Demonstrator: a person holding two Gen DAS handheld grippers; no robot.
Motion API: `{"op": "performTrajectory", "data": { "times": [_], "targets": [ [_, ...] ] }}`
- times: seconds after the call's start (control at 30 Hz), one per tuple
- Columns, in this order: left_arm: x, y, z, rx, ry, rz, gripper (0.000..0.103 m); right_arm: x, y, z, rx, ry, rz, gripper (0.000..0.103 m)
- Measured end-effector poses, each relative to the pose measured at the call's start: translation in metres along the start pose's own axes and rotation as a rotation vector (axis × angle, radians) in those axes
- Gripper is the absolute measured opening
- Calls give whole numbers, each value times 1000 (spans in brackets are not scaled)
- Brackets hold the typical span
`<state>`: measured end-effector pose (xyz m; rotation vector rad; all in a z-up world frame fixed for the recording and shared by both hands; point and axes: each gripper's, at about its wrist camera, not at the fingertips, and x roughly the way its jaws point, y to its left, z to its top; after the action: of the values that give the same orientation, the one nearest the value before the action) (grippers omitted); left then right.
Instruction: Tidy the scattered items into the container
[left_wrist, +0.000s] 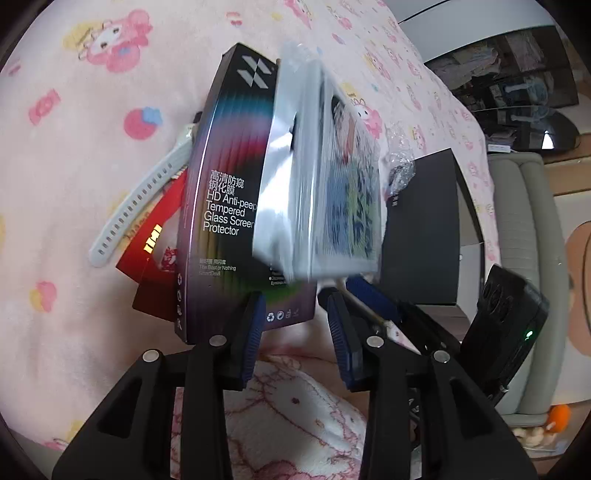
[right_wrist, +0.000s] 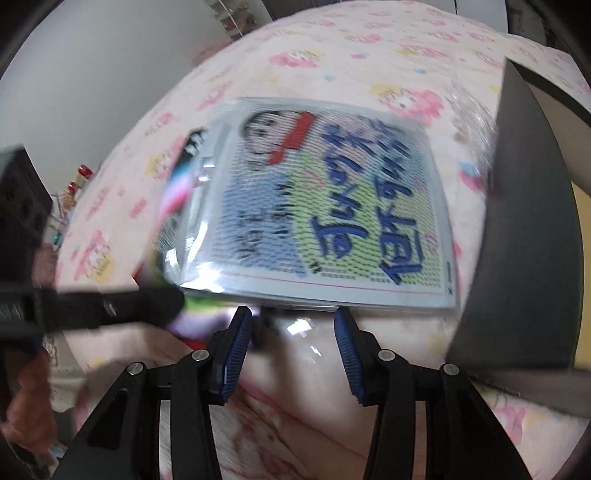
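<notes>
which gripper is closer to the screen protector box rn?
Left. The left gripper sits at the near end of the screen protector box, one finger overlapping it. The right gripper faces the bagged cartoon sheet covering it.

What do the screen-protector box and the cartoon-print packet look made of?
Screen-protector box: apparently printed cardboard with a satin sheen, judging by its crisp edges and flat panels. Cartoon-print packet: printed card inside a clear glossy plastic sleeve, suggested by glare and crinkled edges.

A home bedroom, judging by the soft pink cartoon-print blanket (left_wrist: 74, 166) spread as the work surface, a padded grey-green chair (left_wrist: 524, 229) beside it and plain white walls (right_wrist: 92, 66).
</notes>
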<state>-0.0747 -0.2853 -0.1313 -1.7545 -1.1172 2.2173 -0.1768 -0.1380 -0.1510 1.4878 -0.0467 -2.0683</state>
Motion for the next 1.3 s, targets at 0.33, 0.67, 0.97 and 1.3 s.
{"op": "performTrajectory", "data": {
  "times": [0.33, 0.67, 0.97, 1.3],
  "targets": [
    [27, -7, 28, -165, -32, -114, 36, -37, 20, -25, -64, -141, -149, 42],
    [32, -23, 46, -221, -168, -69, 66, 2, 3, 1, -19, -95, -236, 42],
    [55, -22, 62, -217, -184, -120, 35, -10, 4, 6, -38, -117, -254, 42],
    [67, -22, 58, -213, -183, -81, 16, -50, 0, 22, 20, -241, -280, 42]
  ]
}}
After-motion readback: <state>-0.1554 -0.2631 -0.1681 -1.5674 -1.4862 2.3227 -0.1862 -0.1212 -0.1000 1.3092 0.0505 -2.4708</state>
